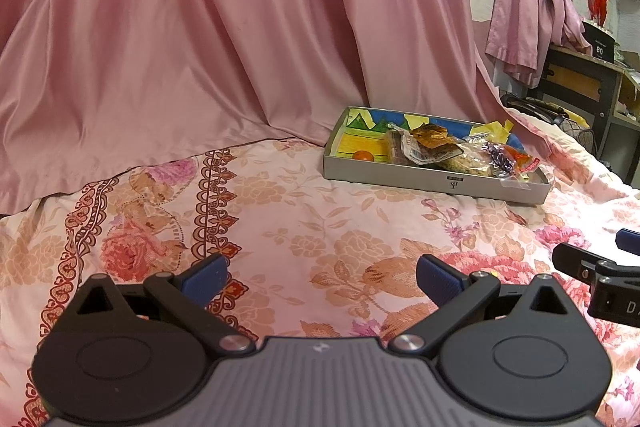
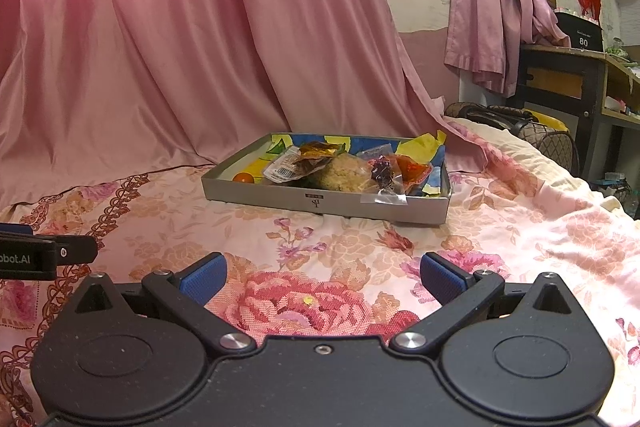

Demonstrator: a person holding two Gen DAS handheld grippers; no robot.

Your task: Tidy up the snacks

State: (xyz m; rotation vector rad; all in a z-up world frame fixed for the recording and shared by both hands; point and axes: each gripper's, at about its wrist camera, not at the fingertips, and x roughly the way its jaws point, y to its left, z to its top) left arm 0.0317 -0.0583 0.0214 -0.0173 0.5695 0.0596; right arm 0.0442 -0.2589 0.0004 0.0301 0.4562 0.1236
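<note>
A shallow grey cardboard tray (image 1: 404, 180) (image 2: 276, 197) with a bright painted lining sits on the floral bedspread. It holds several wrapped snacks: a clear packet with a barcode (image 2: 282, 169), a golden wrapper (image 2: 318, 149), a rice cake (image 2: 346, 171), a purple candy (image 2: 382, 171), a red-orange packet (image 2: 414, 169) and a small orange ball (image 1: 363, 155) (image 2: 244, 177). My left gripper (image 1: 322, 281) is open and empty, well short of the tray. My right gripper (image 2: 323, 277) is open and empty, in front of the tray.
A pink satin curtain (image 1: 200, 27) hangs behind the bed. A dark desk (image 2: 568, 79) and a brown bag (image 2: 532, 131) stand to the right past the bed edge. The left gripper's side (image 2: 36, 255) shows at the right view's left edge.
</note>
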